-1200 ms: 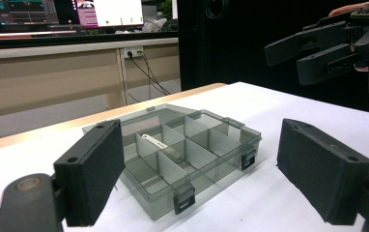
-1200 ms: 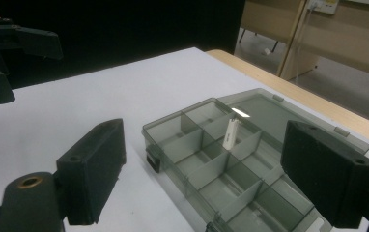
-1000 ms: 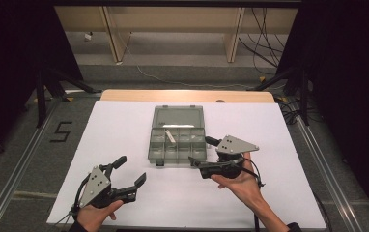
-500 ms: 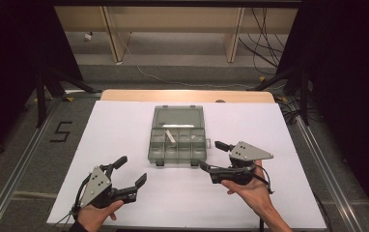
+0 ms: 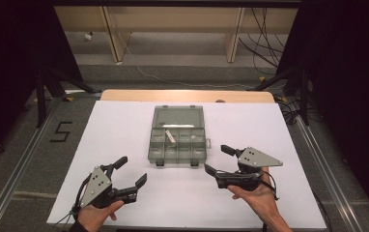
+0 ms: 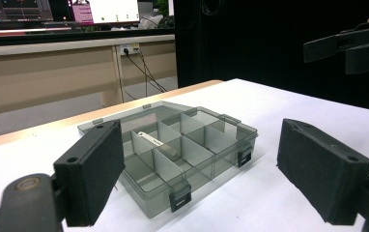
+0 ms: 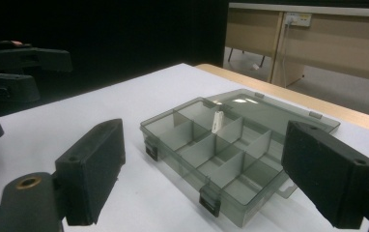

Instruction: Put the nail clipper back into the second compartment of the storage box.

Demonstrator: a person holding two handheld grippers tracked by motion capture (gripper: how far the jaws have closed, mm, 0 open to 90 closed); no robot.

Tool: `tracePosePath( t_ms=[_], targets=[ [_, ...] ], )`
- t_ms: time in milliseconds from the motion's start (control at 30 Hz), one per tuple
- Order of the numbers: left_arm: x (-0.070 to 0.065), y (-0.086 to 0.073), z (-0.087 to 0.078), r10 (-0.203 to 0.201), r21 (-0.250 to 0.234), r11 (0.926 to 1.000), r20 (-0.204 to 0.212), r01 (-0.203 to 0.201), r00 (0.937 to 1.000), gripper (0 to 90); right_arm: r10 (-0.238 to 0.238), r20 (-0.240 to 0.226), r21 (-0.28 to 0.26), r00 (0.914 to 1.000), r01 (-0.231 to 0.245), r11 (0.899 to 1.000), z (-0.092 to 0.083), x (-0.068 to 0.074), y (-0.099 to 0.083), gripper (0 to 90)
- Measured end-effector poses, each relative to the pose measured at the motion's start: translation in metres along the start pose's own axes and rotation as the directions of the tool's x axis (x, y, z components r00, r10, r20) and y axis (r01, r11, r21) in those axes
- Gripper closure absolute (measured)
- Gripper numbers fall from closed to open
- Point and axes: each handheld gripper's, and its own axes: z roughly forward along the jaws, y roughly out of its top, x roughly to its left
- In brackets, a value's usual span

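Nearest the person, the left gripper [image 5: 127,176] rests low at the near-left of the white table [image 5: 289,130], jaws spread wide and empty, touching nothing. The right gripper [image 5: 219,159] sits a little farther in at the near-right, jaws likewise apart and holding nothing — it looks the closer of the two to the work. Beyond both, at mid-table, lies the compartment box [image 5: 177,145], its clear lid [image 5: 177,117] folded flat away from the person, long axis running near to far. A small white piece [image 5: 171,137] lies tilted in an inner compartment — forward and between the two grippers, reachable by either from above.
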Motion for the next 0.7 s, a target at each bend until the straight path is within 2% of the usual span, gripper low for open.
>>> tracePosePath(
  t_ms=[133,267,333,433,500,633,667,700],
  targets=[
    [0.0,0.0,0.0,-0.001,0.0,1.0,0.001,0.001,1.0,16.4,-0.005,0.014,0.015,0.9999,0.005,1.0,-0.008,0.001,-0.005,16.5],
    [0.0,0.0,0.0,0.0,0.0,1.0,0.001,0.0,1.0,16.4,0.002,0.009,-0.002,1.0,-0.002,1.0,-0.013,0.001,-0.009,16.5],
    [0.0,0.0,0.0,0.0,0.0,1.0,0.004,0.0,1.0,16.4,-0.001,0.026,-0.002,0.9997,0.001,1.0,-0.015,0.001,-0.011,16.5],
    [0.0,0.0,0.0,0.002,0.0,1.0,0.004,-0.002,1.0,16.4,0.0,0.016,-0.005,0.9999,0.001,1.0,-0.017,0.001,-0.013,16.5],
    [0.0,0.001,-0.001,0.003,0.001,1.0,0.003,-0.003,1.0,16.4,0.009,0.024,0.011,0.9997,-0.01,1.0,-0.02,0.002,-0.017,16.4],
    [0.0,0.001,-0.001,0.003,0.0,1.0,0.005,-0.003,1.0,16.4,0.008,0.039,0.008,0.9992,-0.009,1.0,-0.024,0.002,-0.02,16.4],
    [0.0,0.001,-0.001,0.003,0.001,1.0,0.005,-0.003,1.0,16.4,0.009,0.039,-0.006,0.9992,-0.009,1.0,-0.023,0.002,-0.021,16.4],
    [0.0,0.001,-0.001,0.003,0.0,1.0,0.006,-0.003,1.0,16.4,0.003,0.039,0.005,0.9992,-0.003,1.0,-0.026,0.001,-0.022,16.4]
  ],
)
